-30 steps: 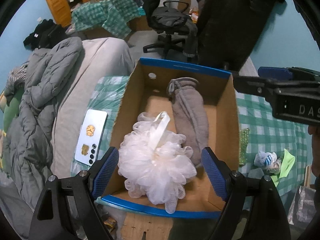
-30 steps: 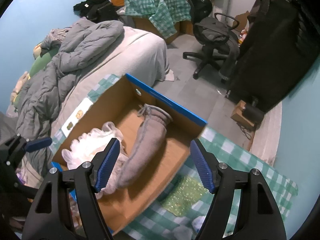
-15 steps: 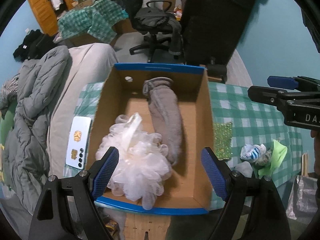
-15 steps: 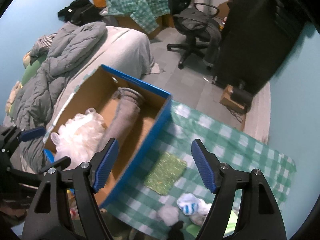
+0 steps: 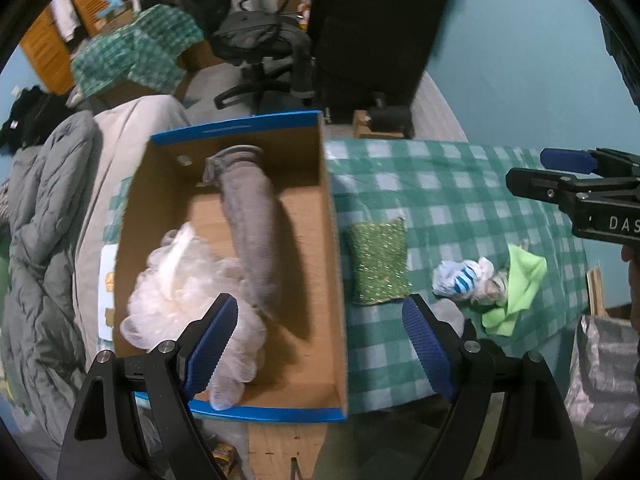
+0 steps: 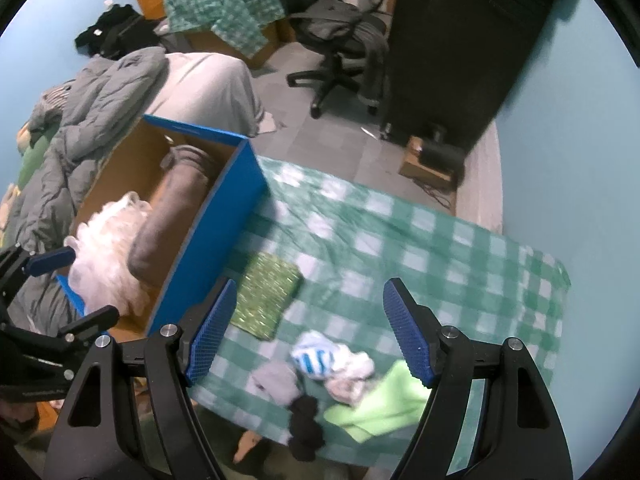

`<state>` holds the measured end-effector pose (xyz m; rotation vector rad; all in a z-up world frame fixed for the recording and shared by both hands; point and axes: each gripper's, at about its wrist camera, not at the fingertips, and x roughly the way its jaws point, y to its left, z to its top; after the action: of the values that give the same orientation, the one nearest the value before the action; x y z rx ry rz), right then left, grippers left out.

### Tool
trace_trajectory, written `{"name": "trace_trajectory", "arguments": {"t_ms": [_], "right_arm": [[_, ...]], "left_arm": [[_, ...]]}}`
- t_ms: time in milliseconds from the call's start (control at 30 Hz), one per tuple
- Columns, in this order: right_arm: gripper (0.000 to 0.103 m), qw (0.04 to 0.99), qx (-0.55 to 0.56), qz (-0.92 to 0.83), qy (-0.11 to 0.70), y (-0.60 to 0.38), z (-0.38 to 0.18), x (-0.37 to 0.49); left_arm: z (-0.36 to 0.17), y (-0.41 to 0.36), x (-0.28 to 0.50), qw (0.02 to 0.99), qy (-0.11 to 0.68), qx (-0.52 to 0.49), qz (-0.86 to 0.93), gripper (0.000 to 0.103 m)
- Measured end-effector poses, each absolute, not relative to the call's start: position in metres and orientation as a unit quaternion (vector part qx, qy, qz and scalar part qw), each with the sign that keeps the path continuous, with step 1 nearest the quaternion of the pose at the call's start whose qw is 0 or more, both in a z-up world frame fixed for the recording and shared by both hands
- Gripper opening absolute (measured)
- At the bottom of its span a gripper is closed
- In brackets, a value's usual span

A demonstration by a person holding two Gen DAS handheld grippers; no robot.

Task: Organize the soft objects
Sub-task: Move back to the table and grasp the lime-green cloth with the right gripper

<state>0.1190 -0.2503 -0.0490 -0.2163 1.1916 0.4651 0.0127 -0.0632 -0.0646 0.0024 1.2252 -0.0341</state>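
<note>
A cardboard box with blue rims (image 5: 328,240) (image 6: 224,216) holds a white mesh bath pouf (image 5: 180,280) (image 6: 108,248) and a rolled grey towel (image 5: 252,216) (image 6: 168,216). On the green checked cloth beside it lie a green glittery sponge (image 5: 378,260) (image 6: 266,292), a blue-striped white sock bundle (image 5: 460,280) (image 6: 316,356), a lime green cloth (image 5: 520,288) (image 6: 380,404), a grey sock (image 6: 276,384) and a black sock (image 6: 306,428). My left gripper (image 5: 320,344) is open and empty above the box's near right wall. My right gripper (image 6: 308,328) is open and empty above the sock pile.
A bed with a grey duvet (image 5: 36,240) lies left of the box. A white phone (image 5: 106,292) rests beside the box. An office chair (image 6: 340,40) and a dark wardrobe (image 6: 460,40) stand behind. A silver bag (image 5: 600,380) hangs at the table's right edge.
Both grippers have swung to the right, from over the box toward the cloth with the loose items. Both stay open and empty.
</note>
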Motion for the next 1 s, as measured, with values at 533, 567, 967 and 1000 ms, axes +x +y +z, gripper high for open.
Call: {"name": "trace_trajectory", "arguments": {"t_ms": [533,567,967,1000], "right_arm": [[0.076,0.781,-0.037,0.127,0.61,-0.353,-0.096,0.093],[0.076,0.78,-0.032,0.126,0.612,-0.355,-0.099,0.09],[0.076,0.762,-0.003,0.112,0.638,-0.373,-0.132,0.06],[0.076,0.759,0.0,0.111,0.642,-0.374,-0.137,0.058]], "left_arm": [[-0.094,-0.131,0.016,0.792,0.604,0.035,-0.083,0.086],[-0.096,-0.134,0.016,0.79,0.607,0.035,-0.085,0.086],[-0.125,-0.154,0.02,0.769,0.631,0.032,-0.104,0.086],[-0.127,-0.155,0.02,0.767,0.632,0.03,-0.106,0.086]]}}
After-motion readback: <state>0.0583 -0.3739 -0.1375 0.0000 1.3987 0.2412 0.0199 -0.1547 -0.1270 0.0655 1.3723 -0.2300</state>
